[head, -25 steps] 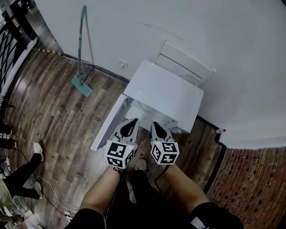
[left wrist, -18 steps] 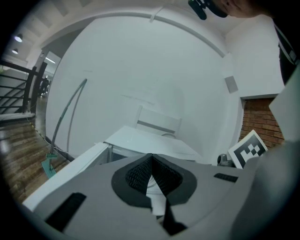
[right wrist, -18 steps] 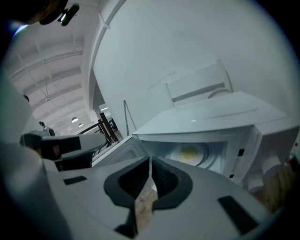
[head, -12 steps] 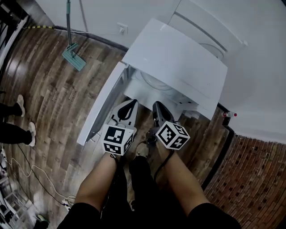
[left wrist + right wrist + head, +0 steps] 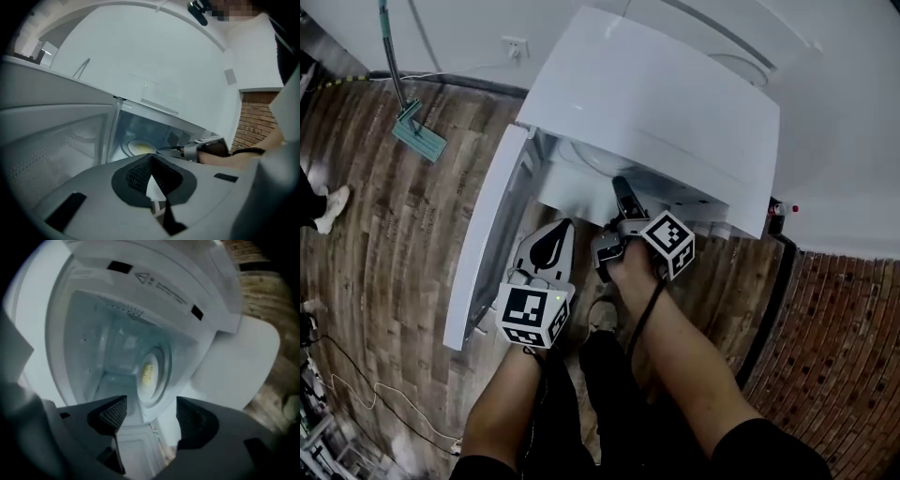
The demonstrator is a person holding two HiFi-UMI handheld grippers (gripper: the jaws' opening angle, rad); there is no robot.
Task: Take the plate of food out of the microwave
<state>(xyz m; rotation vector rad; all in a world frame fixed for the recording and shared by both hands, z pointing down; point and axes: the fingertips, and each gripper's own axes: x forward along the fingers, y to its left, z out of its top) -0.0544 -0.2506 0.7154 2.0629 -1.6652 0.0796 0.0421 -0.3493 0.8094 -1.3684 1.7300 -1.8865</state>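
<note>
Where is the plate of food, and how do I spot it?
Find the white microwave with its door open. Inside it lies a round pale plate. Only it carries yellow food in the middle.

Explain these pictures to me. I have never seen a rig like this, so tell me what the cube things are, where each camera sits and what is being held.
There is no robot here. A person holds a two-jaw gripper in each hand, and the marked cubes are part of those grippers. The head view comes from a camera on the person's head. It looks down at the left gripper, the right gripper and a white microwave, whose door is swung open above a wooden floor. The other two pictures come from a camera riding on each gripper, looking along its jaws. The left gripper's jaws are together, with nothing between them. The right gripper reaches into the microwave with its jaws opening, and the plate of yellow food sits just ahead, not gripped. Nothing is held yet.
</note>
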